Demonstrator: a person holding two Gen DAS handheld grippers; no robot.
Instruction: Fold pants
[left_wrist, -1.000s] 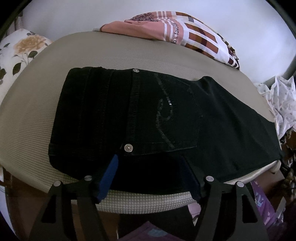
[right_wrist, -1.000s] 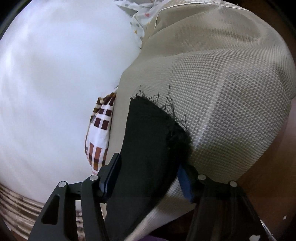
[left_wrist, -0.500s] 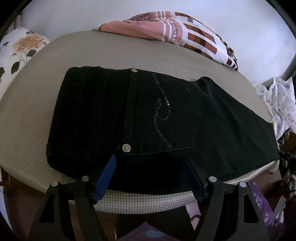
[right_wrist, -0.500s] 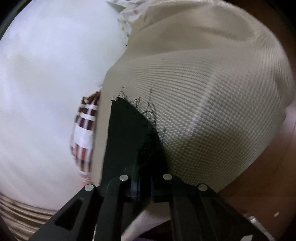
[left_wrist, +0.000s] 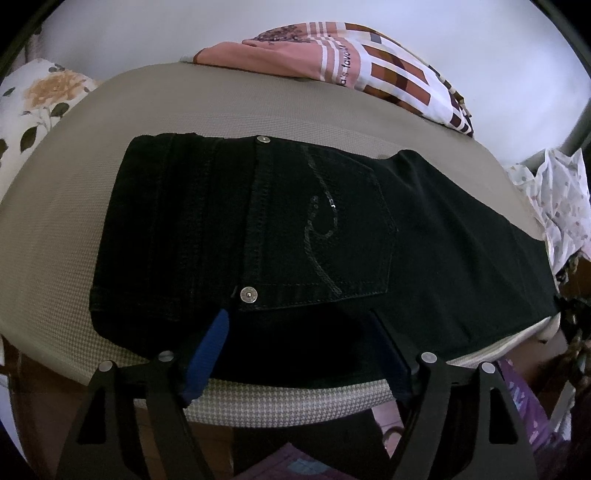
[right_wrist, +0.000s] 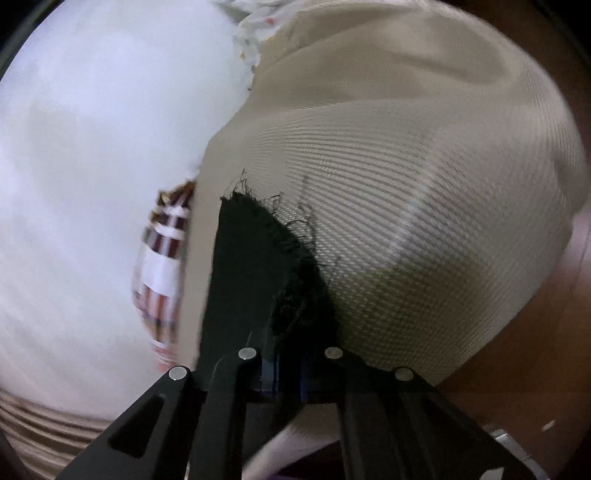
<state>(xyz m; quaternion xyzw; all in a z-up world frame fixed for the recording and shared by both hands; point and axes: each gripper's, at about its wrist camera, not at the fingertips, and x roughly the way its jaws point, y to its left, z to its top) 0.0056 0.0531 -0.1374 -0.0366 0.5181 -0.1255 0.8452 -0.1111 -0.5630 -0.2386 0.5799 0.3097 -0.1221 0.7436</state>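
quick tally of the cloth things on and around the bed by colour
black: 1, the pants
pink and brown check: 1, a folded cloth
white with flowers: 1, a pillow
white with small dots: 1, a crumpled cloth
total: 4

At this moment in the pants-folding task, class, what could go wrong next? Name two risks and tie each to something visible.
1. The right gripper is shut on the frayed hem of the black pants; so small a bite may slip or pull threads.
2. The left gripper is opening above the waist end without pressing it, so lifting the leg could drag the pants across the beige cushion.
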